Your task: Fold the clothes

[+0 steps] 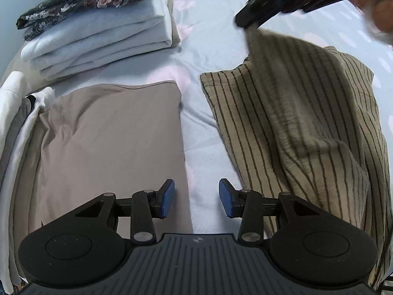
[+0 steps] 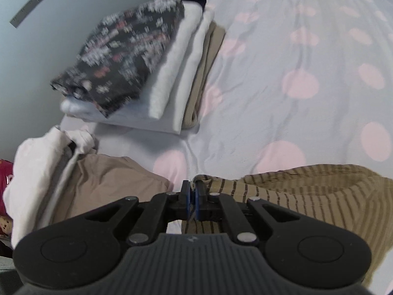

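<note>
A tan striped garment [image 1: 302,123] lies on the bed at the right. My right gripper [image 1: 248,25] is shut on a corner of it and lifts that corner up, so the cloth hangs in a fold. In the right wrist view the striped garment [image 2: 307,191] runs under my right gripper [image 2: 192,199], whose jaws pinch its edge. My left gripper [image 1: 196,198] is open and empty, low over the bed between the striped garment and a folded beige garment [image 1: 110,142].
A stack of folded clothes [image 1: 98,39] with a dark floral piece [image 1: 86,0] on top sits at the back left, also in the right wrist view [image 2: 152,68]. White garments [image 1: 14,127] lie at the left edge. The bedsheet [image 2: 294,73] is pale blue with pink dots.
</note>
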`<state>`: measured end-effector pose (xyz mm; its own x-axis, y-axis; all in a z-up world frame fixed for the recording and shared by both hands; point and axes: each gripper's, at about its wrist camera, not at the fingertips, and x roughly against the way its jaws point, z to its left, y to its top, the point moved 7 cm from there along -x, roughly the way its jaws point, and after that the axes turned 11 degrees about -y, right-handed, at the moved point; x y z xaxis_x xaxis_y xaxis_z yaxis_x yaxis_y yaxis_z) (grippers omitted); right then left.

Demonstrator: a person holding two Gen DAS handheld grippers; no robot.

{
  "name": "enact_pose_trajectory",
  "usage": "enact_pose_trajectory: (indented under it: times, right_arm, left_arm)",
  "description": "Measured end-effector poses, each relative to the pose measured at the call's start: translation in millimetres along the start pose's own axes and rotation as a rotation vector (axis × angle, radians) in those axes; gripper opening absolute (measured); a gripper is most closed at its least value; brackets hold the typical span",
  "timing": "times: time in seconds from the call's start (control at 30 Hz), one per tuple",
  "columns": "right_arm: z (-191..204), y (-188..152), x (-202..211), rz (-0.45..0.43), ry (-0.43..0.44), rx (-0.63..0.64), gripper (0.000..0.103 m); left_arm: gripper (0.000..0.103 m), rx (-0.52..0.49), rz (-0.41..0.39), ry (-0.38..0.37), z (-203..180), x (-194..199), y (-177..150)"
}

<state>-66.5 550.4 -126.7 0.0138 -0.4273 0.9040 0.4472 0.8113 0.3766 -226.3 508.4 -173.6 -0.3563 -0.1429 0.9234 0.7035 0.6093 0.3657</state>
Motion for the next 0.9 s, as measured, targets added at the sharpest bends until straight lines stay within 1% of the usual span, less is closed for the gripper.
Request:
enact_pose_trajectory:
  times: [0.1, 0.2, 0.27, 0.33, 0.37, 0.4, 0.43, 0.47, 0.6, 0.7, 0.8, 0.9]
  right_arm:
    - [3, 1, -26, 0.027, -0.011, 0.002, 0.005]
    - [4, 1, -45, 0.052, -0.006, 0.004, 0.005]
    - [4, 0, -53, 0.064, -0.001, 0.000, 0.011]
    - [4, -1, -54, 0.064, 0.002, -0.005, 0.013]
    - [4, -1, -53, 0.061, 0.003, -0.003, 0.018]
    - [3, -1, -49, 0.054, 0.002, 0.002, 0.023]
    - [3, -1, -44, 0.045, 0.002, 0.005, 0.033]
    - [2, -1, -38, 0.035, 0.000, 0.009, 0.035]
    - [-6, -10, -7, -0.003, -0.019, 0.037, 0.036]
    - [-19, -27, 18, -0.024, -0.043, 0.060, 0.041]
    - [-39, -54, 38, -0.024, -0.068, 0.072, 0.044]
    - [-62, -89, 56, -0.023, -0.096, 0.072, 0.044]
  left_arm:
    - [0.038, -0.001, 0.003, -0.002, -1, -2, 1]
    - [0.038, 0.010, 0.005, -0.020, -2, -3, 1]
    - [0.038, 0.028, 0.004, -0.038, -2, -3, 1]
    - [0.038, 0.041, 0.000, -0.049, -3, -3, 2]
    - [0.038, 0.046, -0.003, -0.052, -3, -2, 2]
    - [0.038, 0.049, -0.006, -0.051, -3, -1, 2]
    - [0.038, 0.052, -0.010, -0.053, -3, 0, 3]
    - [0.038, 0.054, -0.014, -0.058, -4, 1, 3]
    - [0.038, 0.074, -0.036, -0.123, -11, 8, 3]
    - [0.038, 0.099, -0.055, -0.196, -20, 14, 4]
    - [0.038, 0.115, -0.070, -0.256, -28, 16, 3]
    - [0.038, 0.132, -0.078, -0.285, -33, 13, 1]
